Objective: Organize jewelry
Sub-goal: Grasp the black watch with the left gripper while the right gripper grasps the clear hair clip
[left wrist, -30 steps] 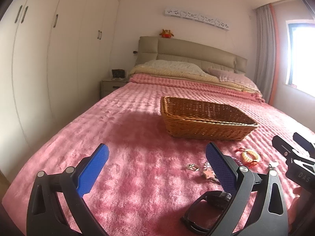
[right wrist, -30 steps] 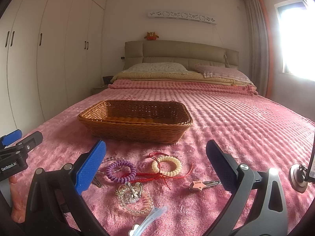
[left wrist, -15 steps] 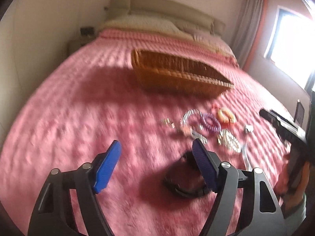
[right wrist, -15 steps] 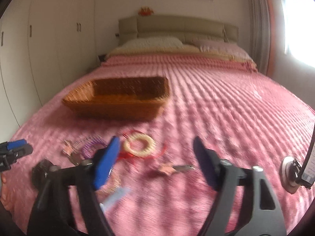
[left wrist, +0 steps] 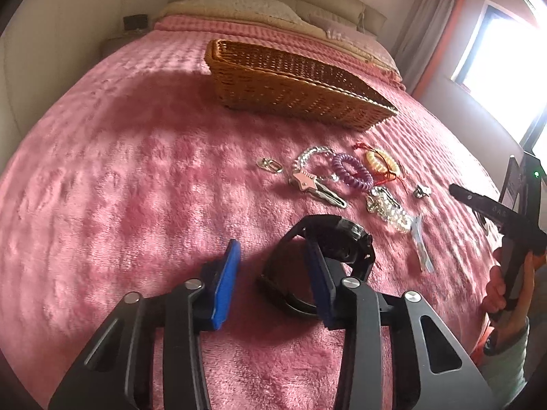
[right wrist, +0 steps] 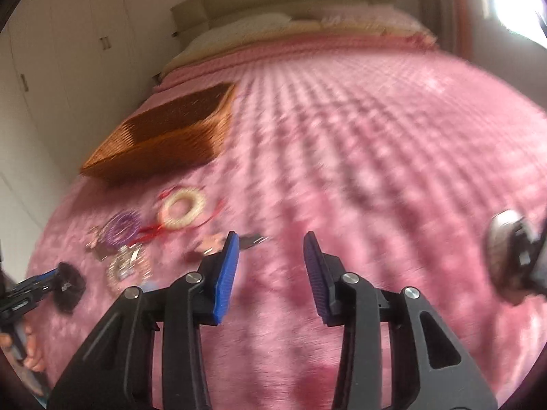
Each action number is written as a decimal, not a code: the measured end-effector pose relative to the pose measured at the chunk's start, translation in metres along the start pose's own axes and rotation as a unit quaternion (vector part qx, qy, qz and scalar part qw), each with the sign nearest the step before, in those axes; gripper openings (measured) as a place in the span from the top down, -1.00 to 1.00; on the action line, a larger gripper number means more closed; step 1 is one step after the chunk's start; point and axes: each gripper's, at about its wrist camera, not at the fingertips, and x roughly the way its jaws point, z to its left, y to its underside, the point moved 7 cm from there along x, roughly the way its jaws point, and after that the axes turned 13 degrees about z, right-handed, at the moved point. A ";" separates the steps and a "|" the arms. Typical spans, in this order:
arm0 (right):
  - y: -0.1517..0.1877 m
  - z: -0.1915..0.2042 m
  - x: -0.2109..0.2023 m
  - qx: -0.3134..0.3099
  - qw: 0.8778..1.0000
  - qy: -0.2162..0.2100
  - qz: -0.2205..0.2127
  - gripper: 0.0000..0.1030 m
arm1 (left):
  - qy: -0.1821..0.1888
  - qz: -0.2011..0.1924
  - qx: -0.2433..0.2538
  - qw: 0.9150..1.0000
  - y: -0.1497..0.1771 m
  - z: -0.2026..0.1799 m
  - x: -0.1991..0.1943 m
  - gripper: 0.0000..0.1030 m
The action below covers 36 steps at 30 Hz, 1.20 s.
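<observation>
Here the left gripper (left wrist: 271, 266) is closing its jaws around the black watch (left wrist: 336, 235) lying on the pink bed (left wrist: 136, 171) (pads not pressing yet), while the right gripper (right wrist: 270, 266) is closing on nothing.

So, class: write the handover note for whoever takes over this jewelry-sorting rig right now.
Left gripper: jaws closing, low over the black watch, not yet gripping it.
Right gripper: jaws closing, nothing between them, over bare pink blanket.
The purple coil band, cream coil band, star clip and bead bracelet lie loose on the blanket.
Wicker basket: nothing visible inside.
Left: move everything into the basket.
</observation>
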 end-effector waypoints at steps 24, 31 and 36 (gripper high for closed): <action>-0.004 0.043 0.044 -0.044 0.997 0.040 0.046 0.67 | 0.025 0.013 0.012 1.000 0.005 -0.006 0.003 0.58; 0.013 0.041 0.032 -0.080 0.995 0.033 0.047 0.67 | 0.039 0.030 0.015 0.999 0.024 -0.023 -0.002 0.53; 0.014 0.044 0.030 -0.089 0.995 0.020 0.038 0.68 | 0.022 0.027 0.010 0.999 0.024 -0.027 0.000 0.45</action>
